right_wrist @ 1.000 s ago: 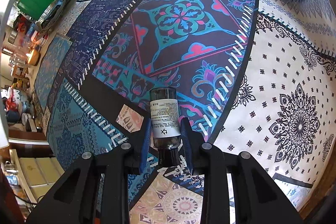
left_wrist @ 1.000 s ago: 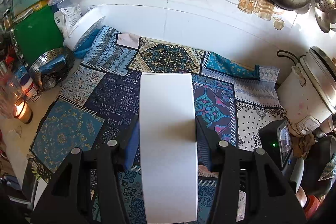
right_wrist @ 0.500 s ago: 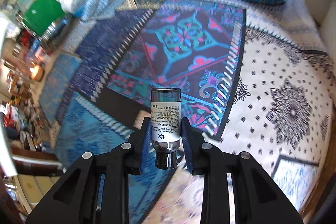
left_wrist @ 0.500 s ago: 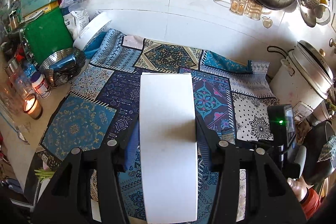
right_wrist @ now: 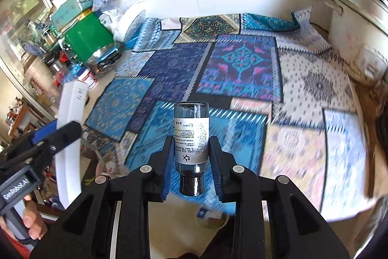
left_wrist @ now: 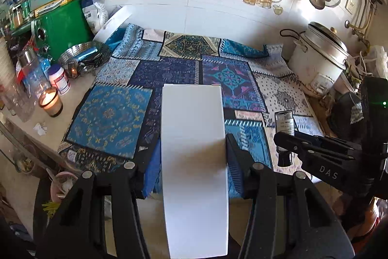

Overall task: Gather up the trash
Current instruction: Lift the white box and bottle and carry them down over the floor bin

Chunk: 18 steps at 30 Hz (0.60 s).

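Two hand-held grippers hang above a kitchen counter covered with a patchwork cloth [left_wrist: 116,113] in blues and purples. The left gripper [left_wrist: 194,157] is clamped on a flat white box [left_wrist: 194,162], its blue pads pressed against the box's long sides. The right gripper [right_wrist: 191,157] is closed around a small dark glass bottle [right_wrist: 191,137] with a white printed label, held upside down so its black cap points back toward the handle.

A second ago the bottle was down close to the cloth; half a second ago it was already rising. Now both grippers have pulled up and back, so the whole cloth shows beneath them with neither item touching it. From the left camera the bottle [left_wrist: 284,123] sits off to the right of the box, near it but apart.

Both pieces of trash look picked up, so the next step is probably carrying them to a bin. No bin is clearly visible. A lit candle [left_wrist: 51,102] stands on the bare counter left of the cloth.
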Each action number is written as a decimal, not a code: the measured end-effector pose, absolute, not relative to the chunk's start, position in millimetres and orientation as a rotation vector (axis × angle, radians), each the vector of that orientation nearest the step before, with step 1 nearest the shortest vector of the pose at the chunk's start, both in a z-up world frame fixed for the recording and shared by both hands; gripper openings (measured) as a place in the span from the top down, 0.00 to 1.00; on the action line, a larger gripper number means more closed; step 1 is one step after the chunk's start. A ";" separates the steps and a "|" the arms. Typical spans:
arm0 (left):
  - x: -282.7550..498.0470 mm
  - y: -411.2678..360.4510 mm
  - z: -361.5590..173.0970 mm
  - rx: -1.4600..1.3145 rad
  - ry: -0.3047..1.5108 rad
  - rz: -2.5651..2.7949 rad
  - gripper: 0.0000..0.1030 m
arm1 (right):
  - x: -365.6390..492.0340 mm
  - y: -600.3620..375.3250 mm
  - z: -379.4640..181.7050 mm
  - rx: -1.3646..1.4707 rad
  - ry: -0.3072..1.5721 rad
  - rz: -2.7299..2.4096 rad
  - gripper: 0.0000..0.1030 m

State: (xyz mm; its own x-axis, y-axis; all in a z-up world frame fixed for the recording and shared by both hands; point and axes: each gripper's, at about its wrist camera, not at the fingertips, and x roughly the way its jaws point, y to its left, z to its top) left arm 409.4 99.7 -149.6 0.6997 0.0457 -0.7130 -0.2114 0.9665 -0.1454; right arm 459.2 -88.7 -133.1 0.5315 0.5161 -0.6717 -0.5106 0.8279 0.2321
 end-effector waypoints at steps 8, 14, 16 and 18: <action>347.3 104.5 -193.0 -0.203 0.924 0.097 0.52 | 374.0 -80.9 -171.8 0.042 0.879 0.568 0.75; 329.5 88.0 -246.6 -0.211 1.071 0.066 0.52 | 347.5 -94.4 -212.5 0.050 0.995 0.520 0.75; 327.0 81.1 -268.1 -0.219 1.115 0.065 0.52 | 345.0 -100.4 -230.3 0.054 1.033 0.504 0.75; 327.0 74.5 -293.0 -0.230 1.166 0.063 0.51 | 347.1 -109.1 -253.1 0.063 1.080 0.482 0.75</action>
State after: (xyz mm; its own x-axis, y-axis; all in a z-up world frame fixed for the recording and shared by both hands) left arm 327.0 74.5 -293.0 0.3951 -0.0700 -0.9159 -0.1684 0.9747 -0.1472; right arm 347.1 -109.1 -253.1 0.3784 0.4073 -0.8312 -0.3471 0.8949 0.2805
